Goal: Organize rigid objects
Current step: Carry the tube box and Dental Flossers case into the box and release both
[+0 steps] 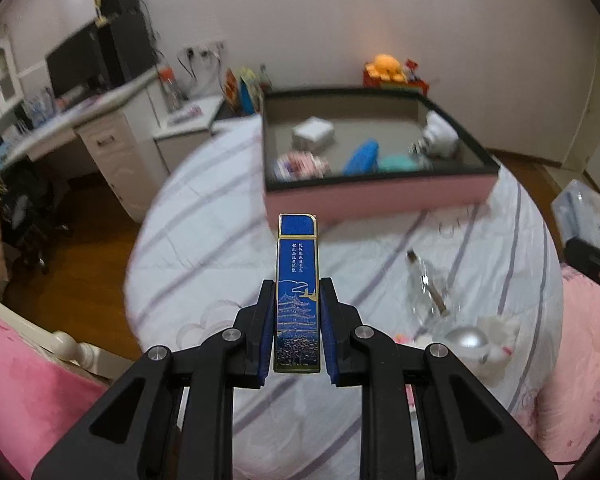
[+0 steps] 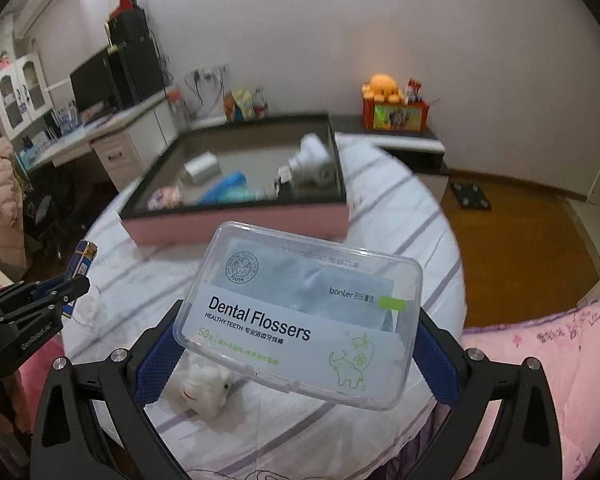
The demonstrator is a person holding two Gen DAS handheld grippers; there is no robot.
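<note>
From the left wrist view, the left gripper [image 1: 297, 312] is clamped on a slim blue box [image 1: 297, 292] printed with a pagoda, held upright above the striped bedsheet [image 1: 204, 240]. Only its lower half sits between the pads, so a quick swing could let it pivot or slide out. The pink tray [image 1: 380, 196] lies ahead, already holding several blurred items; a careless drop could knock them about. A clear glass bottle [image 1: 424, 284] lies loose on the sheet below and could be struck.

From the right wrist view, the right gripper [image 2: 296, 344] grasps a clear dental flosser case [image 2: 300, 312] by its short ends, tilted. The smooth plastic could slip, or its lid pop under pressure. A white plush toy [image 2: 206, 390] sits beneath. Both grippers head for one tray and could collide.
</note>
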